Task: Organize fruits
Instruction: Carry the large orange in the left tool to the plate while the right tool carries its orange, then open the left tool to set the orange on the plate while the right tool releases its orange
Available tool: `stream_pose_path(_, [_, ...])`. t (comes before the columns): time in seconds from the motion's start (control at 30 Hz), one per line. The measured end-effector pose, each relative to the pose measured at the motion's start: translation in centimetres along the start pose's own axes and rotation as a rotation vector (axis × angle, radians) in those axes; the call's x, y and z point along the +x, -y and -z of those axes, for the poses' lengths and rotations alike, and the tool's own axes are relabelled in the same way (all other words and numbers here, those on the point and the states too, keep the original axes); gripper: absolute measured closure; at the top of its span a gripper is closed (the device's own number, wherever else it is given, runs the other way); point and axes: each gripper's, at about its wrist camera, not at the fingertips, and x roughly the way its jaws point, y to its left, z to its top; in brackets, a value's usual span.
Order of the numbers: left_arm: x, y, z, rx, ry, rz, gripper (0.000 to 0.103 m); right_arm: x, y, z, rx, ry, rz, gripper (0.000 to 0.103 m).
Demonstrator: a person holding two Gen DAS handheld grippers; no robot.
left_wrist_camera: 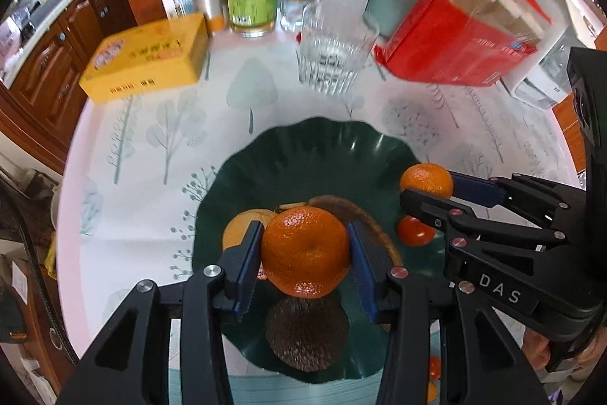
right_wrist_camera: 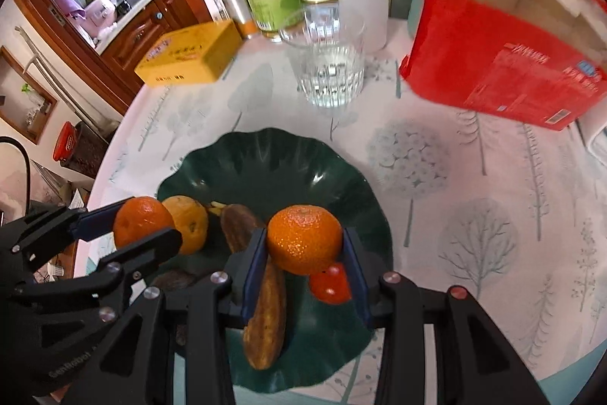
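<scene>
Each gripper's fingers pinch a tangerine, left and right, above the green bowl, release likely next.

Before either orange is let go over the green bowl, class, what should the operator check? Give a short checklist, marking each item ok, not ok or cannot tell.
1. Left gripper grips its orange between both pads: ok.
2. Right gripper grips its orange: ok.
3. Both oranges hang over the green bowl, not the tablecloth: ok.
4. Free space in the bowl: ok at the far side; the near part holds a banana, a tomato, a yellow fruit and a dark brown fruit.
5. Glass of water clear of both grippers: ok.
6. Height above the bowl floor: cannot tell.
</scene>
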Motion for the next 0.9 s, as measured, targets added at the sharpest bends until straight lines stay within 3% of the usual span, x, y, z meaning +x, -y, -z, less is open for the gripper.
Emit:
stream_pose_path(0.43, [1.5,0.2,0.2,0.032,-0.012,0.016,0.058,3.1,0.3,0.1,0.003,-0.068,-0.03,0.062])
stream_pose_path(0.67, [-0.1,-0.3,0.4,0.012,0.031,0.002,0.037,2.4,0.7,0.1,0.024,-0.057,-0.064,0.061])
stream_pose_path(0.9, [-1.7,-0.4,0.8,0.009,0.053,-0.007,0.036,1.1,0.7,0.4,0.027,-0.041,-0.059,0.059])
